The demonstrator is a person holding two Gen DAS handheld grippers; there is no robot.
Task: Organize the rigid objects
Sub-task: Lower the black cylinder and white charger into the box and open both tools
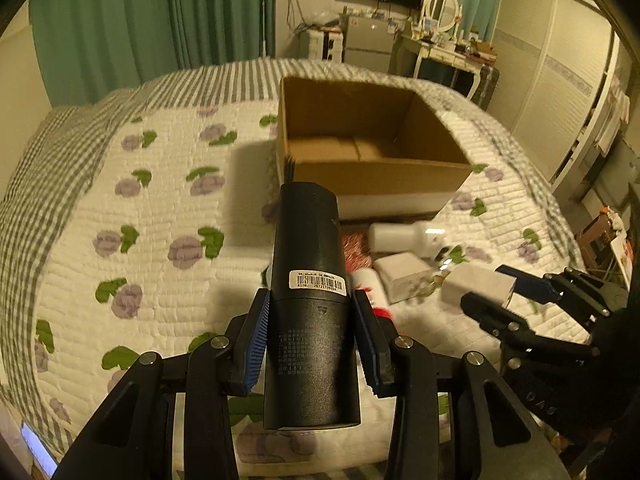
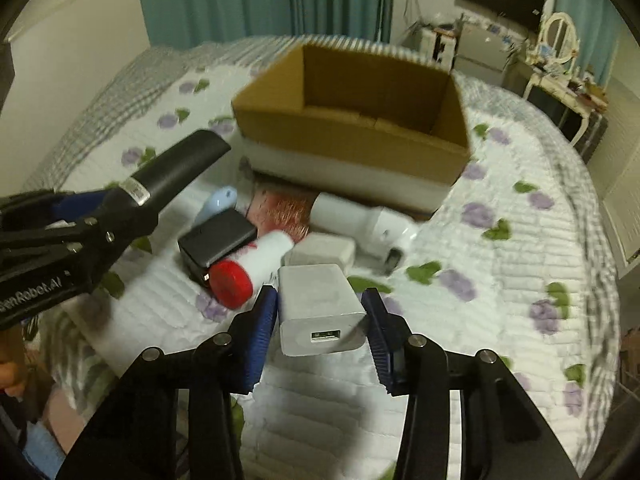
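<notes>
both grippers are closed on things above a bed with a quilted floral cover [image 1: 168,216]. an open cardboard box [image 1: 372,176] sits on the cover, further from the cameras than a small heap of things, and looks empty as far as its floor shows.

left gripper [image 1: 310,344] clamps a black cylinder [image 1: 308,320] between its blue pads, lifted off the cover, its far end pointing toward the box. right gripper [image 2: 322,332] has its pads against the sides of a white usb charger [image 2: 320,308], port facing the camera, just above the cover.

only the right wrist view shows a black power adapter [image 2: 218,238], a pale blue object [image 2: 218,202] beyond it, and the red cap of a white bottle [image 2: 248,272] lying on its side. both views show a white device [image 2: 360,220] lying in front of the box and a second white block [image 1: 402,274].

only the left wrist view shows a barcode sticker [image 1: 318,280] on the cylinder, its digits too small to read. the left gripper's body, seen from the right wrist view, reads "genrobot.ai".
</notes>
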